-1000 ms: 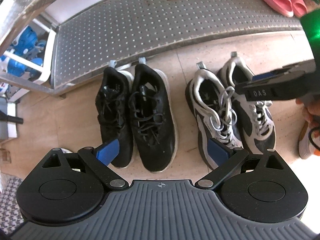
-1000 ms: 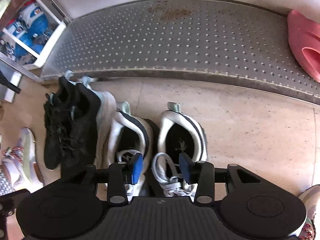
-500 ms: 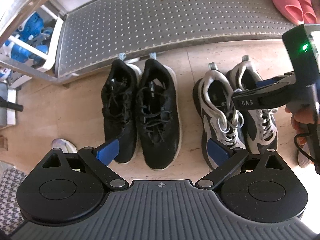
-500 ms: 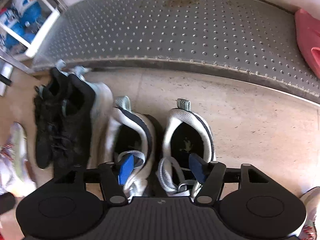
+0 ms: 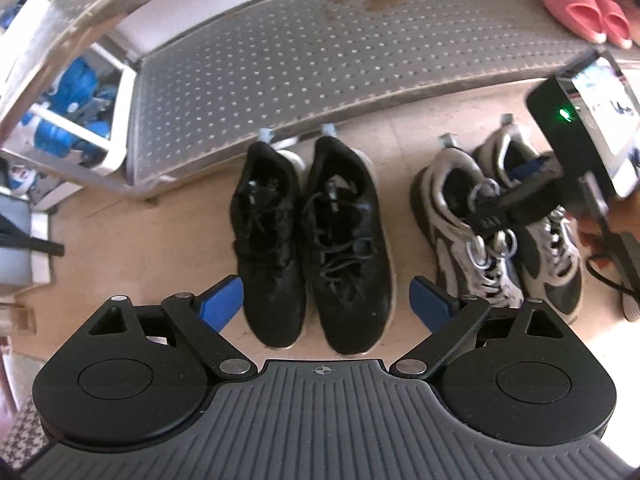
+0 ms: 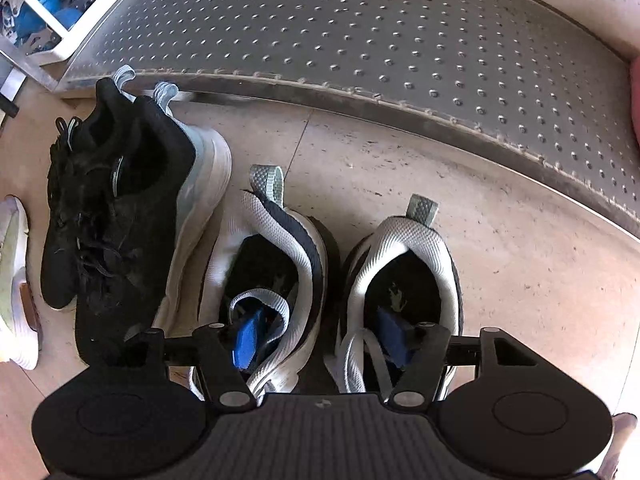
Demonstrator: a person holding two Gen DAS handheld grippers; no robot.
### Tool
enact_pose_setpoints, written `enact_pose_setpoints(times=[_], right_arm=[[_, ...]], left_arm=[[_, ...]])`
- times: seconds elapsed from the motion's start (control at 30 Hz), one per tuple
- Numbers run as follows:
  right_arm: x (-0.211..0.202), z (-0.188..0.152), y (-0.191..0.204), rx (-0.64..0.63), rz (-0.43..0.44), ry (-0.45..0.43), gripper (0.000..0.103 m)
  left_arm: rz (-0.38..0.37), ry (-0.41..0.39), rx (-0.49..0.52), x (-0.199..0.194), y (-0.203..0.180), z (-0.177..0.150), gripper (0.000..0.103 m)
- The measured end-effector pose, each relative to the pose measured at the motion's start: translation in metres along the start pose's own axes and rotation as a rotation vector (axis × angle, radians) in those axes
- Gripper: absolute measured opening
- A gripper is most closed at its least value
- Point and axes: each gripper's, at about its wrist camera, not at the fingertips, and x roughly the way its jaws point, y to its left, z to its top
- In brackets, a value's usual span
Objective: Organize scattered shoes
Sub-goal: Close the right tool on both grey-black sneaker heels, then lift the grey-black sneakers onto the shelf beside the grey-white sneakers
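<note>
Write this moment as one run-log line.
left gripper: open over black sneakers | right gripper: closing, fingers inside both white sneakers, their inner walls between

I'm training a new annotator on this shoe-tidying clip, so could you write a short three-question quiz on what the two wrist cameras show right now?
1. True or false: the pair of black lace-up sneakers stands on the perforated metal shelf.
2. Multiple choice: where do the right gripper fingers sit? A) both inside one shoe; B) one inside each shoe of the white-and-grey laced sneaker pair; C) above bare floor.
3. Fill in: the pink rubber slippers lie on the ______.

Key: 1 false, they stand on the floor in front of the shelf. 2 B, with the jaws closing. 3 the metal shelf.
</note>
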Motion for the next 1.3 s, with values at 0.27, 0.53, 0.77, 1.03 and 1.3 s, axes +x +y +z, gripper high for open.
enact_pose_setpoints(times=[0.27, 0.53, 0.77, 1.03, 1.3], right_arm=[[0.012, 0.004, -0.005, 0.035, -0.008, 0.003, 0.065], [0.032, 0.003, 0.0, 0.035, -0.057, -0.02, 0.066], [0.01, 0.002, 0.012, -0.02, -0.05, -0.053, 0.023], [-0.079, -0.057, 0.015, 0.0, -0.002, -0.209, 0.021], [-0.208, -0.071, 0.044, 0.036, -0.001, -0.483, 0.021]], left_arm=[[0.028, 0.026, 0.006, 0.003, 0.008, -0.007, 0.096], [0.026, 0.036, -0.006, 0.005, 0.014, -0.01, 0.097], [0.025, 0.0, -0.011, -0.006, 0.02, -0.006, 0.097], [0.044, -0.082, -0.035, -0.028, 0.03, -0.005, 0.097], [0.093, -0.317, -0.024, -0.079, 0.038, -0.006, 0.097]])
